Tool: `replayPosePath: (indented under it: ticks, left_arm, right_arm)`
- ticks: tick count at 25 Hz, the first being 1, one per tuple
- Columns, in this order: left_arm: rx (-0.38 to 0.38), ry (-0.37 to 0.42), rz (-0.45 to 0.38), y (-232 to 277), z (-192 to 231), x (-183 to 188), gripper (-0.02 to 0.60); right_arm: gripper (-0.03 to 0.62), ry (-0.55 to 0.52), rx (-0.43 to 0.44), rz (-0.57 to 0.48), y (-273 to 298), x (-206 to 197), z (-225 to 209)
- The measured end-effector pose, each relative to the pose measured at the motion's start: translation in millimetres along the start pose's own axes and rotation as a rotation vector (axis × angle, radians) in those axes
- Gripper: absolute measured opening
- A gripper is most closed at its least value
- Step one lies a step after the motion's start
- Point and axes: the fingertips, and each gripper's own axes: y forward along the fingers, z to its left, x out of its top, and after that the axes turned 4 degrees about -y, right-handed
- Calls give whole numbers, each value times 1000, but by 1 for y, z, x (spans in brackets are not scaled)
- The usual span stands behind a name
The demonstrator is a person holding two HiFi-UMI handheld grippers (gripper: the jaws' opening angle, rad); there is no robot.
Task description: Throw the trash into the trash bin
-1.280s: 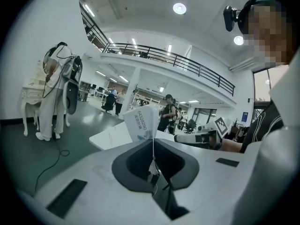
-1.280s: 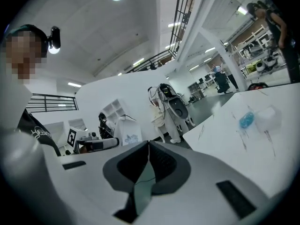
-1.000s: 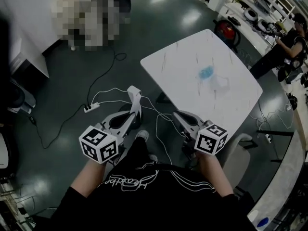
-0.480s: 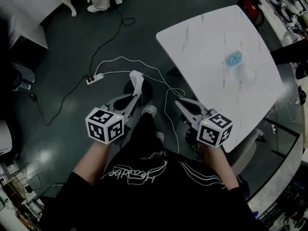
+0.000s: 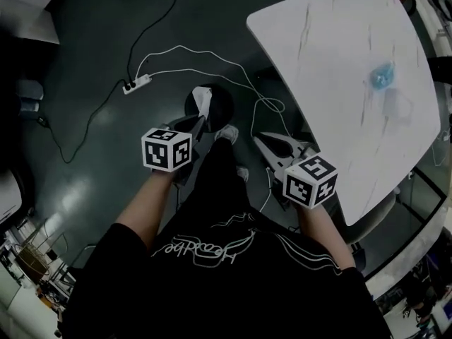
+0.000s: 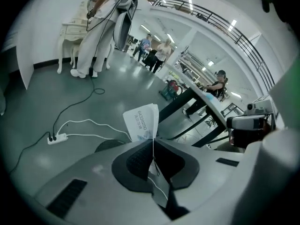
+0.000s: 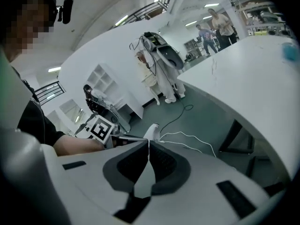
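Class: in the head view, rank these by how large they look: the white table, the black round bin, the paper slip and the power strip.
1. white table
2. black round bin
3. paper slip and power strip: these look alike, and the slip is held nearer the camera, so they are left unranked.

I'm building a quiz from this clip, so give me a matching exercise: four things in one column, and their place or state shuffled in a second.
1 paper slip
2 blue object
3 power strip
4 right gripper

A lying on the dark floor
B jaws together, nothing between them
C on the white table
D pinched in the jaws of the left gripper

Pairs: 1-D, 2-C, 3-A, 4-B
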Motion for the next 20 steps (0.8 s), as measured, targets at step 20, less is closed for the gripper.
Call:
replayPosePath:
  ticks: [20]
  left_arm:
    - [146,-76,392,167,127,-125,9]
  right_arm:
    - [32,-9,-33,278,92,-118,-85]
